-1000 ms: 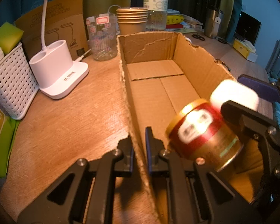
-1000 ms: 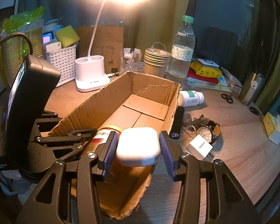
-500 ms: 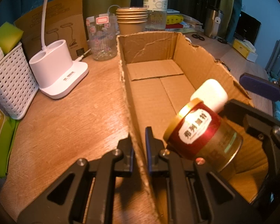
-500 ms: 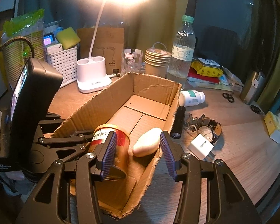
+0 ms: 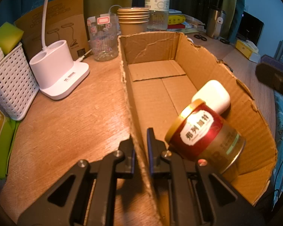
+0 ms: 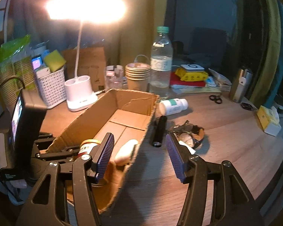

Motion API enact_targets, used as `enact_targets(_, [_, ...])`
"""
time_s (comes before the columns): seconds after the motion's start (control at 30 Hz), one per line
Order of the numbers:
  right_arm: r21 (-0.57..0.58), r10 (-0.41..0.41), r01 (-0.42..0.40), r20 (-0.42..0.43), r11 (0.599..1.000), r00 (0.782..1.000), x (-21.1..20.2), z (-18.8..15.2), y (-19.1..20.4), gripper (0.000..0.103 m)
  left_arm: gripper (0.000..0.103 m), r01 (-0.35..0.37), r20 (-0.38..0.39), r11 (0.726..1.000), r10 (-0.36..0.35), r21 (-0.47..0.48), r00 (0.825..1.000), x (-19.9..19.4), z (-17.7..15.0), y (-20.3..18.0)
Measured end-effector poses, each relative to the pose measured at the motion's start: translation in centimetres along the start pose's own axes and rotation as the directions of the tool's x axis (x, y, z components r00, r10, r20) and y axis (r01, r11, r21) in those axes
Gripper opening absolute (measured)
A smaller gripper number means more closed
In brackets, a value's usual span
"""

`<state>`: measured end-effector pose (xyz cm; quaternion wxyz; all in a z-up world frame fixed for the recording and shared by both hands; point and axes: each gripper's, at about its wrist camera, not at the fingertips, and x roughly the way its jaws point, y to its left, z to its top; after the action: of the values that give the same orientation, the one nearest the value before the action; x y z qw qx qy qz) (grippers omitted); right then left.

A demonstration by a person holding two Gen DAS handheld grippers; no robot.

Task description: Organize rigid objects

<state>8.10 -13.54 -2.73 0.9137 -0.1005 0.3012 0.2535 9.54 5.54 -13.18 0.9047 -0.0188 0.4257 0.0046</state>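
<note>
Left wrist view: the left gripper (image 5: 140,146) pinches the cardboard box (image 5: 154,45) wall, likely steadying it; the tin (image 5: 203,137) and white case (image 5: 211,96) lie inside, just right of it. The right gripper (image 6: 139,156) has just been widening, nothing between its jaws, case (image 6: 125,151) beside its left finger
</note>
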Motion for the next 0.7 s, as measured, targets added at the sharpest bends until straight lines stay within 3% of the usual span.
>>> enact_targets(0.4, [0.097,-0.078,0.077,0.003,0.992,0.997,0.1,-0.3,-4.2,0.060,0.011,-0.001,0.000,1.000,0.001,0.000,1.000,0.1,0.0,0.0])
enact_targets(0.7, [0.137,-0.107,0.113,-0.050,0.984,0.993,2.4,-1.2,-6.6,0.061,0.011,-0.003,-0.001,1.000,0.003,-0.001,1.000,0.0,0.0,0.0])
